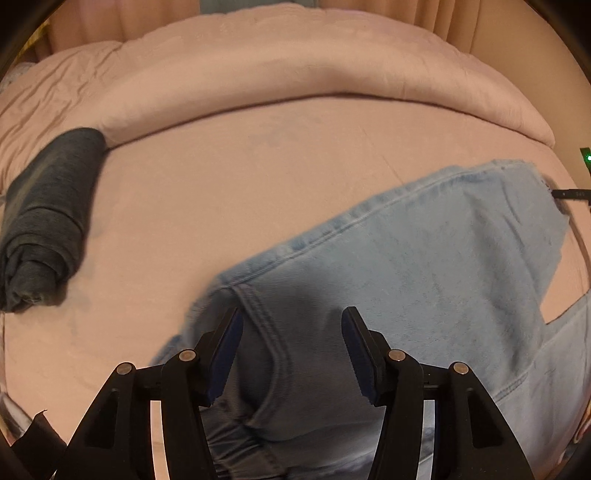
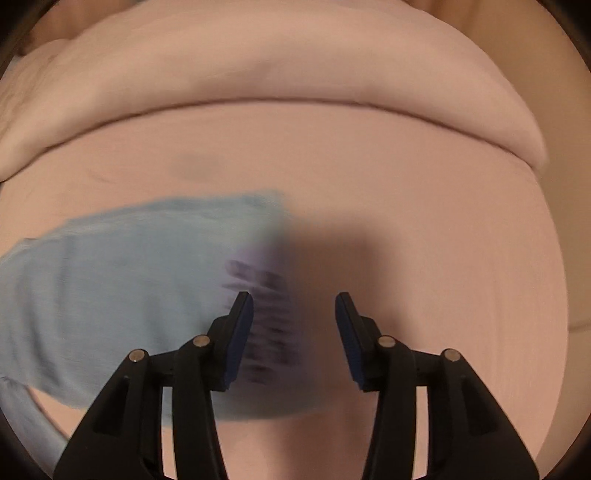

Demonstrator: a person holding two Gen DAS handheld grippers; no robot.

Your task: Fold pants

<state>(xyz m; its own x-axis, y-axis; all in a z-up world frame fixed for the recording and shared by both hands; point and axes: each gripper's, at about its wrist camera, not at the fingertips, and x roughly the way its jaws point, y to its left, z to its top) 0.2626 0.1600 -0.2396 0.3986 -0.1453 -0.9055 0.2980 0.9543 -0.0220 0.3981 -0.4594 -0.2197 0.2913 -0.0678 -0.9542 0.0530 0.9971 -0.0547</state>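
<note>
Left wrist view looks down on a bed (image 1: 258,177) covered in pale pink sheeting, with a thick pink duvet (image 1: 295,74) rolled back across its far side. At the left edge lies a dark grey rolled garment (image 1: 48,218), well apart from the work and touching the duvet's end. Nothing stands between the left tool (image 1: 291,354) and the cloth beneath it.

The light blue jeans (image 1: 406,266) lie flat on the sheet, filling the lower right of this view. Their long axis runs from lower left up to upper right, with a stitched seam along the upper edge and a pocket seam curving between the tool's fingers. The left tool hangs over them released, its jaws apart and gripping nothing. The jeans' lower part is cut off by the frame and hidden behind the tool's black arms. At the right edge a small dark object with a green light is too cut off to identify.

In the right wrist view everything is smeared by motion blur. The jeans (image 2: 122,280) show as a blue patch stretching leftward from a frayed, shadowed end near the right tool (image 2: 293,339). That tool is also released, nothing between its pads, and sits over bare sheet and shadow. Pleated curtains (image 1: 443,18) are just visible behind the bed.
</note>
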